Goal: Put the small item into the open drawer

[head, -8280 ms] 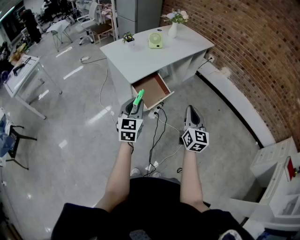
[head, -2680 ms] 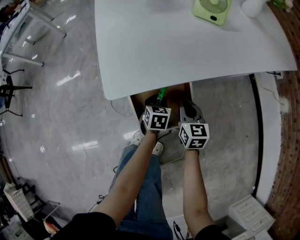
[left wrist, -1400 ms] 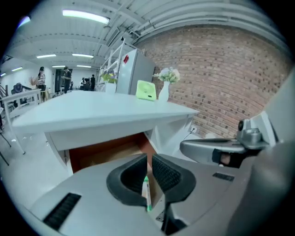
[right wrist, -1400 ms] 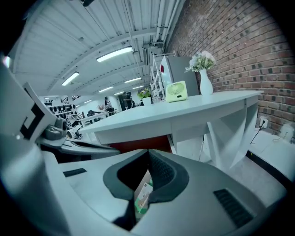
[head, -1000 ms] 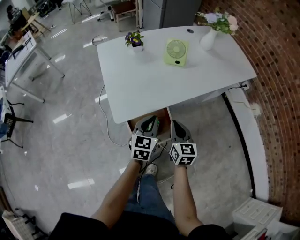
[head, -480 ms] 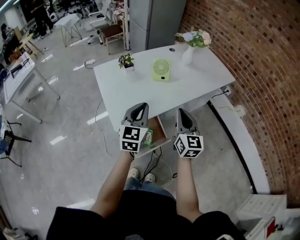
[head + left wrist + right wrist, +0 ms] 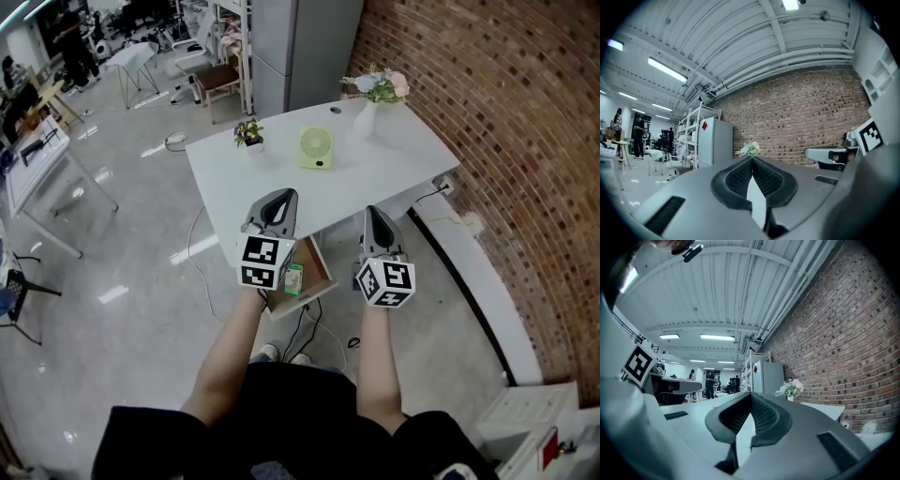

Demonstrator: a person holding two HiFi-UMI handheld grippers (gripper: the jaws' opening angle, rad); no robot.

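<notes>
A small green item (image 7: 293,278) lies in the open wooden drawer (image 7: 317,266) that sticks out under the white desk (image 7: 309,187). My left gripper (image 7: 284,197) is held up in the air over the desk's front edge, well above the drawer, shut and empty. In the left gripper view its pads (image 7: 740,176) meet with nothing between them. My right gripper (image 7: 373,215) hangs level beside it, to the right of the drawer, also shut and empty. Its ribbed pads (image 7: 761,416) touch in the right gripper view. Both point at the room beyond.
On the desk stand a green fan (image 7: 317,147), a small potted plant (image 7: 248,134) and a white vase of flowers (image 7: 369,105). A brick wall (image 7: 487,112) runs along the right. Cables (image 7: 309,323) trail on the floor below the drawer. A grey cabinet (image 7: 305,47) stands behind the desk.
Both grippers have lifted up and back from the drawer as the head view pulled away. The green item, earlier in the left gripper, now lies in the drawer.
</notes>
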